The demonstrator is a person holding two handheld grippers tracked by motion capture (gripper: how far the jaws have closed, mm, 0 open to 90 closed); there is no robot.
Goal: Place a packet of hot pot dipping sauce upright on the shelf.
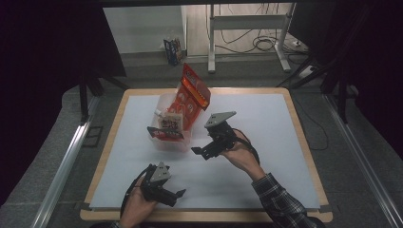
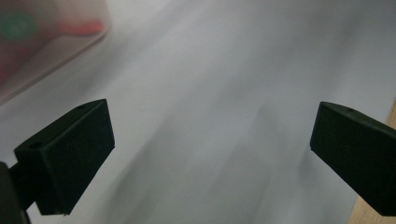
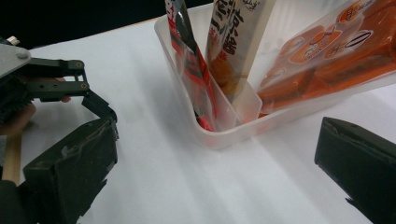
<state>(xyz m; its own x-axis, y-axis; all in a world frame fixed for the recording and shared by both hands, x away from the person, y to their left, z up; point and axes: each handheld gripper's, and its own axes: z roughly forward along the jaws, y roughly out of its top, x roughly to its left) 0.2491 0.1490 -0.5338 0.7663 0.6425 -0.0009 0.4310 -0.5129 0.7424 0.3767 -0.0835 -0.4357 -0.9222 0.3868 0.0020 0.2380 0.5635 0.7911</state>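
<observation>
A clear plastic bin (image 1: 167, 143) stands left of the table's middle. It holds a large orange snack bag (image 1: 191, 97) leaning up and back, a beige packet (image 1: 171, 118) and a red-and-black packet (image 1: 164, 133). My right gripper (image 1: 199, 152) hovers open just right of the bin, pointing at it. In the right gripper view the bin (image 3: 224, 137) is close ahead of my right gripper (image 3: 214, 151), with the red-and-black packet (image 3: 187, 60), beige packet (image 3: 233, 37) and orange bag (image 3: 327, 60) upright inside. My left gripper (image 1: 178, 197) is open and empty near the front edge; its own view shows my left gripper (image 2: 212, 123) over white sheet.
A white sheet (image 1: 271, 128) covers the wooden tabletop, whose edge (image 2: 391, 119) shows beside the left jaw pair. The blurred bin corner (image 2: 46, 37) lies far left. Beyond the table are a small box (image 1: 173, 50), desk legs (image 1: 211, 42) and cables (image 1: 263, 43).
</observation>
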